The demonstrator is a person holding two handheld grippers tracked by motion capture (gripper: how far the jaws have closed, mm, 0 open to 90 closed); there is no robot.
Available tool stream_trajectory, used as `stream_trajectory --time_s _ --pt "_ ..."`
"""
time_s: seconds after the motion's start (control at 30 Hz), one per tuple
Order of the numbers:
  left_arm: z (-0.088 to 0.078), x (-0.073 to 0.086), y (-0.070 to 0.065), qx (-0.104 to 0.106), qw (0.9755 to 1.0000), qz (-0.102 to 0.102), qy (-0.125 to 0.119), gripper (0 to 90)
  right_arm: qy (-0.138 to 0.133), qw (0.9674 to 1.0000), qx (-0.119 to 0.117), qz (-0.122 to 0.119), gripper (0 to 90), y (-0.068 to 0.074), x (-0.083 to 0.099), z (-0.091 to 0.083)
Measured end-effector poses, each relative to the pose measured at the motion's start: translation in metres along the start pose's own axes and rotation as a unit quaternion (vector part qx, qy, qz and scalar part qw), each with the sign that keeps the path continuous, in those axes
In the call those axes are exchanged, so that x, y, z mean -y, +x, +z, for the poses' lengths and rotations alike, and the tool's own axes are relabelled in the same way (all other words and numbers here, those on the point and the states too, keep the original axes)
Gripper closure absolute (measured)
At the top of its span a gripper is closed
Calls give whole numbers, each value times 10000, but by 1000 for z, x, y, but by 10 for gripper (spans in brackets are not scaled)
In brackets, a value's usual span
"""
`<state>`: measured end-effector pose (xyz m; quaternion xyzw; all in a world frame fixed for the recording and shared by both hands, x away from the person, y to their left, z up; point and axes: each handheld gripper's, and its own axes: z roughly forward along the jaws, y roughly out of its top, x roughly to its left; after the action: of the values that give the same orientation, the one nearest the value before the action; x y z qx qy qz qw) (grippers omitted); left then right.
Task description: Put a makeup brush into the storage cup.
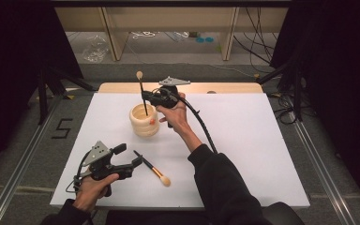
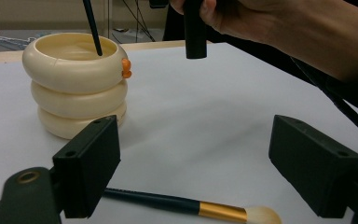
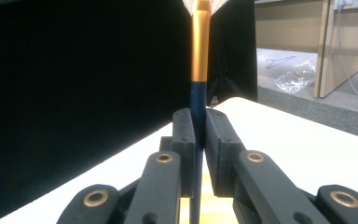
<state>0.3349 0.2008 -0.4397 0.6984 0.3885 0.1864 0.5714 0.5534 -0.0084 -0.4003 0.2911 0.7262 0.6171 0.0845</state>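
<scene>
Your right hand-held gripper (image 1: 146,98) is clamped on the dark handle of a brush (image 1: 142,93), its jaws pressed flat against both sides of the shaft in the right gripper view. That brush stands nearly upright, bristle tip at 12 o'clock, lower end dipping inside the cream ringed cup (image 1: 144,123) near the middle of the white bench (image 1: 243,140). The cup has a small orange knob (image 1: 153,122) on its rim at 3 o'clock.

Your left hand-held gripper (image 1: 130,161) rests low at the bench's 7 o'clock corner, jaws spread wide with nothing between the pads. A second brush (image 1: 152,168) lies flat on the bench just beside those jaws, handle toward 10 o'clock, pale bristles toward 4 o'clock. In the left gripper view it lies crosswise beneath the jaws, gold ferrule (image 2: 223,211) showing.
</scene>
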Motion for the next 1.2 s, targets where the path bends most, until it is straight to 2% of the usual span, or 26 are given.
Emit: stream_trajectory --time_s 0.03,0.13,0.57,0.73,0.87,0.93,1.0,1.13,1.2 --pt "0 0 0 -1 10000 1 1 162 79 10000 13 1 830 0 0 -1" --pt "0 0 0 5 10000 -18 1 162 61 9999 41 -73 830 -3 2 0" --pt "0 0 0 7 10000 -18 13 161 151 9999 67 -51 830 -5 12 3" --pt "0 0 0 -6 10000 -8 17 161 267 9996 71 21 828 -6 16 2" --pt "0 0 0 1 10000 -13 27 162 368 9993 50 -54 815 -6 18 3" --pt "0 0 0 -2 10000 -10 25 162 468 9989 37 -47 758 -7 19 3" --pt "0 0 0 -3 10000 -11 24 162 524 9985 168 -82 688 -7 19 2" --pt "0 0 0 -12 10000 -21 28 162 646 9976 267 -17 489 -6 16 -3" --pt "0 0 0 -11 10000 -3 34 162 657 9971 350 -161 438 -6 14 -8"
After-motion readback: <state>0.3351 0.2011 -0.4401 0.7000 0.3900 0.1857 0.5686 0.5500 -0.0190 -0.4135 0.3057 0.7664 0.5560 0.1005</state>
